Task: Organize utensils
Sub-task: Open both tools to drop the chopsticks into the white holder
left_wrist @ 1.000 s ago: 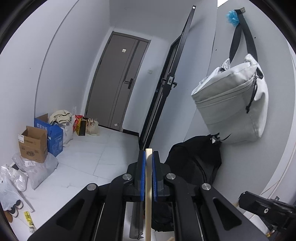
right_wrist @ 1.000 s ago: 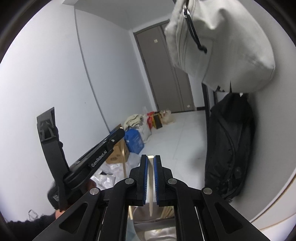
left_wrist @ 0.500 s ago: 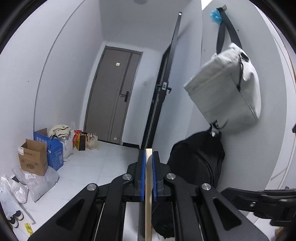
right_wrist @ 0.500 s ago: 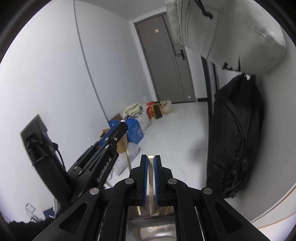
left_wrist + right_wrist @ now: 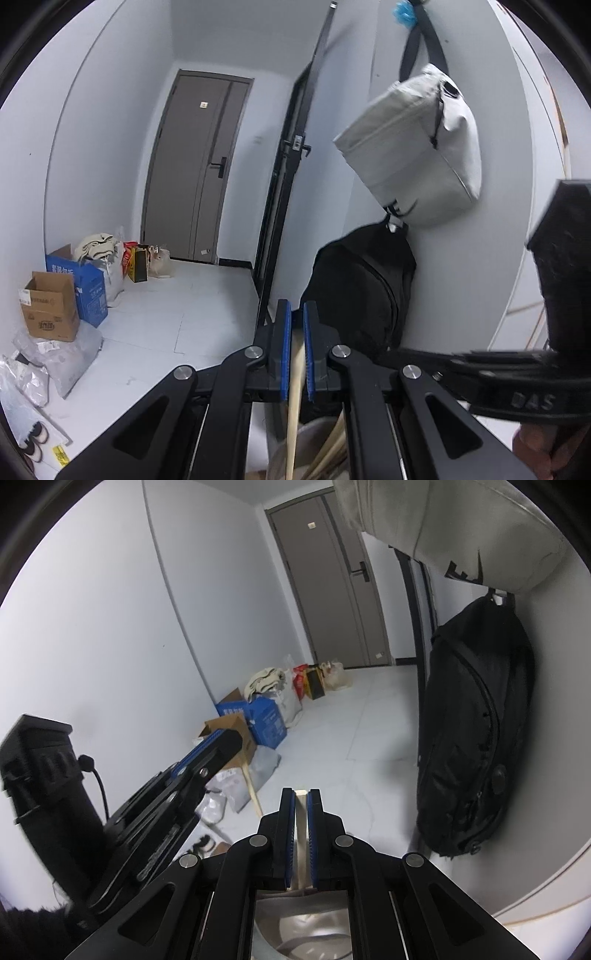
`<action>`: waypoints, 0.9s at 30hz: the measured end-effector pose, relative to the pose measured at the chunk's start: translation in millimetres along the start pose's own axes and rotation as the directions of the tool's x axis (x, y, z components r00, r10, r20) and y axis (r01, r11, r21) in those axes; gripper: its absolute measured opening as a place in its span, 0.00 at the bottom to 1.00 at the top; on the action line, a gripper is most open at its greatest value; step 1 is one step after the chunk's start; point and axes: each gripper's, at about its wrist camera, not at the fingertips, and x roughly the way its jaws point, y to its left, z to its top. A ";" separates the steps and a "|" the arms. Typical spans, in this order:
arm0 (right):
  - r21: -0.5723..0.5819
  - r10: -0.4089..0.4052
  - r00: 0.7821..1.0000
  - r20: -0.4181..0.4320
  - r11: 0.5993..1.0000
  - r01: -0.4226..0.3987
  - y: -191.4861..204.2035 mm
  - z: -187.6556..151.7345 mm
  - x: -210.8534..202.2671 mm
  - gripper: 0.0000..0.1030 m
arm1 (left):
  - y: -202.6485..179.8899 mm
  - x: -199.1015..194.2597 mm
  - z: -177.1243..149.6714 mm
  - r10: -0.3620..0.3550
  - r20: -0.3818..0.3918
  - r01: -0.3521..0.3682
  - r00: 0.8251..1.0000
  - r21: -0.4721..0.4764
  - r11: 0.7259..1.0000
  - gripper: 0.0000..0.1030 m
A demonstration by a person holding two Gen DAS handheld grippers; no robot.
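Left gripper (image 5: 296, 354) clamped on a wooden stick (image 5: 293, 402); right gripper (image 5: 302, 834) clamped on a metal utensil (image 5: 302, 849), both above a holder (image 5: 314, 446). Tilted lowering could snag the rim.

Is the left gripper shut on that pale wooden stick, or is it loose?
Shut on it. The left gripper has both blue pads pressed against the pale wooden stick, which runs down between them.
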 end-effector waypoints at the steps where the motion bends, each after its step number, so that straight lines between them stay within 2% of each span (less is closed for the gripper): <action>1: -0.001 0.001 1.000 -0.005 1.000 -0.001 -1.4 -0.5 1.9 0.05 | 0.8 -0.2 -1.2 -0.009 -0.013 0.009 1.000 0.002 1.000 0.02; 5: 0.038 0.026 0.999 -0.024 0.999 -0.025 -9.5 -4.2 4.8 0.08 | 7.1 0.6 -3.1 -0.068 -0.118 0.065 0.991 -0.028 0.997 0.02; 7: 0.072 0.044 0.999 -0.012 0.996 -0.043 -15.0 -4.7 -0.3 0.08 | 9.8 -1.5 -2.9 -0.079 -0.144 0.074 0.986 -0.040 0.996 0.03; 9: 0.095 0.045 0.999 0.002 0.994 -0.045 -18.0 -5.7 -8.4 0.10 | 10.0 -5.1 -0.1 -0.057 -0.163 0.052 0.985 -0.032 0.998 0.05; 11: 0.109 0.036 0.999 0.024 0.993 -0.039 -19.5 -6.8 -18.5 0.18 | 11.0 -10.4 4.5 -0.046 -0.181 0.037 0.982 -0.052 0.998 0.15; 12: 0.117 0.033 0.999 0.036 0.992 -0.037 -20.1 -7.8 -24.5 0.27 | 10.6 -13.1 5.3 -0.035 -0.181 0.026 0.983 -0.053 0.998 0.25; 13: 0.120 0.037 0.998 0.043 0.992 -0.042 -19.8 -8.8 -28.7 0.29 | 10.6 -17.5 5.4 -0.022 -0.177 0.013 0.984 -0.053 0.999 0.33; 15: 0.129 0.028 0.998 0.061 0.991 -0.036 -19.5 -11.1 -40.3 0.30 | 8.5 -25.6 7.1 -0.001 -0.164 -0.007 0.987 -0.053 0.999 0.34; 16: 0.132 0.026 0.997 0.066 0.991 -0.035 -18.6 -12.0 -44.0 0.36 | 6.9 -29.1 8.0 0.012 -0.165 -0.021 0.986 -0.052 0.998 0.35; 18: 0.137 0.025 0.996 0.082 0.990 -0.036 -16.2 -15.1 -54.4 0.41 | 6.3 -33.3 5.5 0.026 -0.175 -0.037 0.984 -0.061 0.997 0.37; 27: 0.116 0.008 0.994 0.106 0.993 -0.020 1.0 -39.4 -89.1 0.56 | -1.0 -62.6 -4.5 0.139 -0.204 -0.152 0.969 -0.047 0.987 0.57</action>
